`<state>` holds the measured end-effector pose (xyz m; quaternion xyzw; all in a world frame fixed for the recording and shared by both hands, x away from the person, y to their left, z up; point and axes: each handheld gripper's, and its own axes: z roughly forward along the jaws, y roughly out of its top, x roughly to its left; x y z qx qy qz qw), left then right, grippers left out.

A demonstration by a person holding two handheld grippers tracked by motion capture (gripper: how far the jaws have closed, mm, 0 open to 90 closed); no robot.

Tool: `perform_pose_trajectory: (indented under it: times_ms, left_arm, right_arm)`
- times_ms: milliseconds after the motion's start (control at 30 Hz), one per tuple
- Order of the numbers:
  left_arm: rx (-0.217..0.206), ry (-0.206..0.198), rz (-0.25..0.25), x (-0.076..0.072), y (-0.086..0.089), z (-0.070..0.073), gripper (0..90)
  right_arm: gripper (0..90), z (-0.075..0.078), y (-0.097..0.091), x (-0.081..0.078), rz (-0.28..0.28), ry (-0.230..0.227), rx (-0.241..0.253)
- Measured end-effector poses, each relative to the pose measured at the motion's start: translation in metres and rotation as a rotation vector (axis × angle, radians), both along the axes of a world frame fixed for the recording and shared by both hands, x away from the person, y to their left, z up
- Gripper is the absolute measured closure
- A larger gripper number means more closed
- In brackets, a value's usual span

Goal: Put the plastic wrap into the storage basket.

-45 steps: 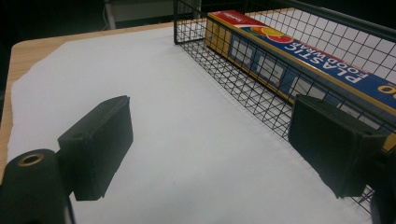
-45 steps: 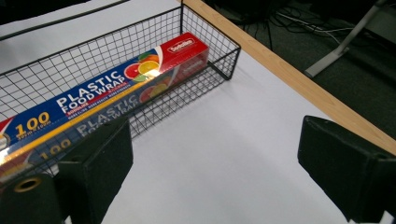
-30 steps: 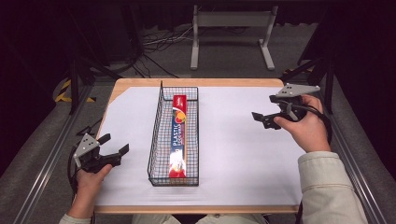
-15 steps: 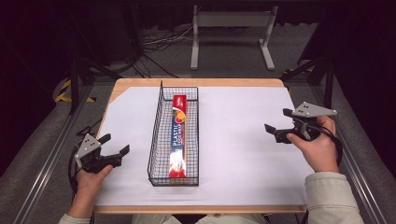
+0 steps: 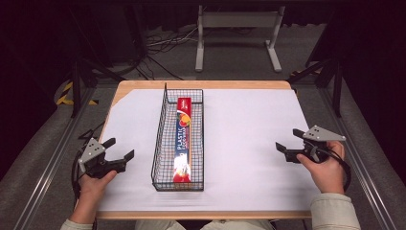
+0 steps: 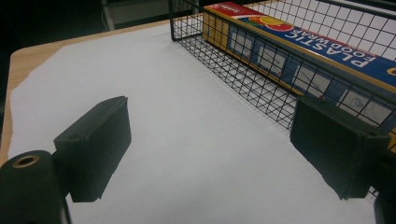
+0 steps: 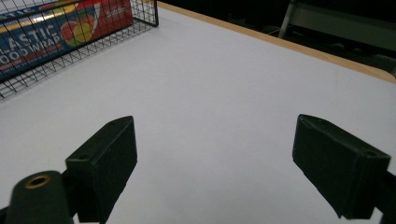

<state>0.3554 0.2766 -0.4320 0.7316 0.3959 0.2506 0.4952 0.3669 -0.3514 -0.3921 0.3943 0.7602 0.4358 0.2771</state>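
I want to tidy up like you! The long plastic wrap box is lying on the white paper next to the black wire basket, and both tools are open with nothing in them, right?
Nearly. The long red-and-blue plastic wrap box lies inside the black wire basket, not beside it on the white paper; the high view shows this. Yes, the left tool and right tool are open and empty.

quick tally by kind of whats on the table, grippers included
wire basket: 1
plastic wrap box, lying in the basket: 1
white sheet covering the tabletop: 1
grippers: 2, the left gripper and the right gripper, both open with nothing between them
total: 5
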Motion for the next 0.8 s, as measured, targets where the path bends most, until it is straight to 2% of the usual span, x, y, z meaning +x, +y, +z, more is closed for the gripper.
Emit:
perform_pose_trajectory:
  times_ms: [200,367,500,800]
  left_arm:
    - [-0.005,0.004,-0.003,0.0,0.0,0.0,13.3]
    - [-0.005,0.006,-0.01,0.0,-0.002,0.001,13.3]
    - [-0.016,0.02,-0.015,0.001,-0.001,0.0,13.3]
    - [-0.02,0.025,-0.019,0.002,-0.001,-0.001,13.3]
  right_arm:
    - [16.0,-0.022,-0.004,-0.003,-0.011,-0.013,0.039]
    - [16.6,-0.041,-0.007,-0.004,-0.019,0.009,0.059]
    - [16.6,-0.047,-0.008,-0.005,-0.021,0.016,0.058]
    - [16.5,-0.045,-0.008,-0.006,-0.029,0.015,0.06]
